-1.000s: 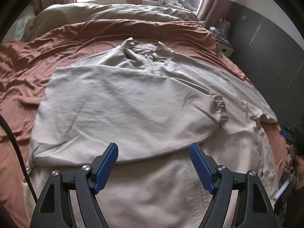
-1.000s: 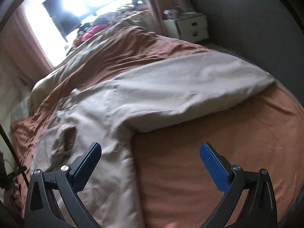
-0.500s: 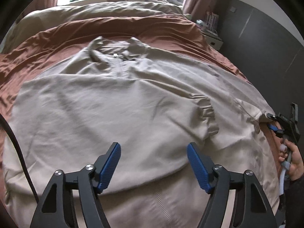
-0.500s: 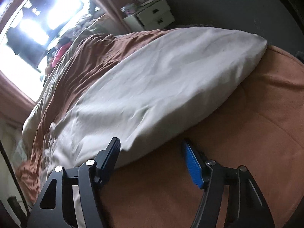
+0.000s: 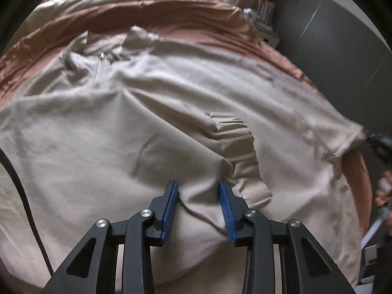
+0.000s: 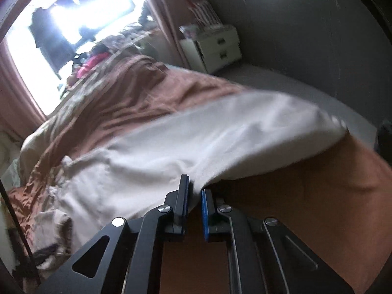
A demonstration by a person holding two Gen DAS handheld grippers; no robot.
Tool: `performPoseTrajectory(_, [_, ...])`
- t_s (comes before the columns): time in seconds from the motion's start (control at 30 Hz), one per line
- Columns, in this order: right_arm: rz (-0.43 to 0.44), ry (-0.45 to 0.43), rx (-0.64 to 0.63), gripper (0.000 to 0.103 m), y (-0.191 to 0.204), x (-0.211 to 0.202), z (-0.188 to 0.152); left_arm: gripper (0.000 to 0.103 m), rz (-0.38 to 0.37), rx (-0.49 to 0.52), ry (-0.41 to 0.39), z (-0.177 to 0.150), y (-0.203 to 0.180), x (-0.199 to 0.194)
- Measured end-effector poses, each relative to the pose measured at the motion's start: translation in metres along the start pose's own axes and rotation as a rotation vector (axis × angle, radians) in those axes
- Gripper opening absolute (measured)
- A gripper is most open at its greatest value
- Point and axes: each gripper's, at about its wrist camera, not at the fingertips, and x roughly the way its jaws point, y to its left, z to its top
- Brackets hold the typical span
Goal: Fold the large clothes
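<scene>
A big beige jacket [image 5: 152,127] lies spread out on a bed with a rust-brown bed cover [image 5: 186,17]. Its collar and zip point toward the far end of the bed. One sleeve is folded across the front, and the bunched cuff [image 5: 235,142] of that sleeve sits near the middle.

The left gripper [image 5: 199,197] is low over the jacket, right by that cuff. Its two blue pads [image 5: 169,208] are partly closed, with a bump of beige cloth pushed up between them. The cloth touches both pads, so the tongs look like they are pinching the jacket (the picture is a bit blurry, so the hold may be loose).

The right gripper [image 6: 194,197] is at the edge of the jacket [image 6: 196,142], where the pale cloth meets the brown cover [image 6: 318,196]. Its fingers are almost together, with only a thin gap. A corner of the cloth edge goes in between them, so these tongs are gripping the jacket's edge.

Far back in the right wrist view there is a bright window [image 6: 61,24] and a small white drawer unit [image 6: 215,46] against the dark wall. A pile of clothes with something pink [image 6: 95,61] sits by the window.
</scene>
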Motion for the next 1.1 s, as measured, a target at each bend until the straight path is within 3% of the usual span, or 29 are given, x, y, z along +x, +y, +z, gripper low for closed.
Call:
performPoseTrajectory(0.2, [0.088,-0.062,-0.098,0.004,0.051,-0.038,0.007,0.037,-0.032,-0.038,-0.001,0.005,0.005,-0.009])
performPoseTrajectory(0.5, [0.234,-0.071,-0.224,0.003,0.14,-0.061,-0.018,0.037,-0.016,-0.001,-0.103,-0.001,0.031,-0.093])
performPoseTrajectory(0.63, [0.28,-0.032,-0.257,0.003,0.162,-0.059,-0.037,0.037,0.006,-0.014,-0.13,-0.007,0.054,-0.124])
performPoseTrajectory(0.83, [0.311,0.065,-0.284,0.003,0.187,-0.02,-0.059,0.037,0.049,-0.045,-0.146,-0.027,0.093,-0.159])
performPoseTrajectory(1.1, [0.369,0.231,-0.216,0.004,0.193,0.036,-0.08,0.037,0.086,-0.106,-0.132,-0.055,0.137,-0.167])
